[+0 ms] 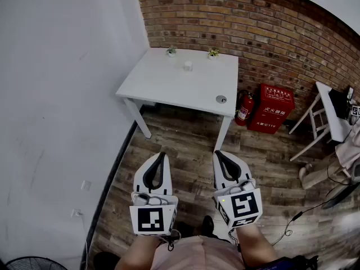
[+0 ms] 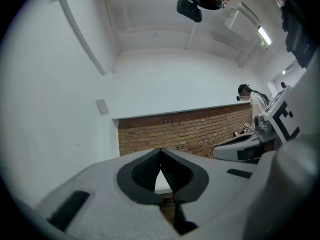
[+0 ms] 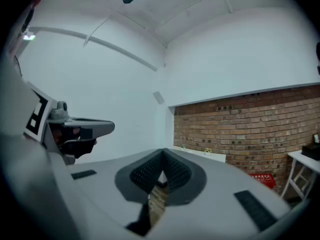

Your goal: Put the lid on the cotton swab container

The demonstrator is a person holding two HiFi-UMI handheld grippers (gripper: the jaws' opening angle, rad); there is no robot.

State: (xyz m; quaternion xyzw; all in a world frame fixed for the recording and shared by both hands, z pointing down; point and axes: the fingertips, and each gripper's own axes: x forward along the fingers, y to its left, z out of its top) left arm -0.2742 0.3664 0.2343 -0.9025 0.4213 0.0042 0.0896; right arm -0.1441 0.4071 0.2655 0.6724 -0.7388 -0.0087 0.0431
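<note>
A small white cotton swab container (image 1: 188,66) stands near the back of the white table (image 1: 163,86). A round grey lid (image 1: 221,99) lies flat near the table's front right corner. Both grippers hang over the wooden floor, well short of the table and close to the person's body. My left gripper (image 1: 163,154) is shut with nothing between its jaws, and my right gripper (image 1: 217,152) is shut and empty too. In the left gripper view, the left gripper (image 2: 160,152) points at the brick wall. In the right gripper view, the right gripper (image 3: 162,152) points the same way.
Two small potted plants (image 1: 171,50) (image 1: 213,53) stand at the table's back edge against the brick wall. A red fire extinguisher (image 1: 243,107) and a red box (image 1: 273,108) sit on the floor right of the table. A second white table (image 1: 332,117) and cables are at far right.
</note>
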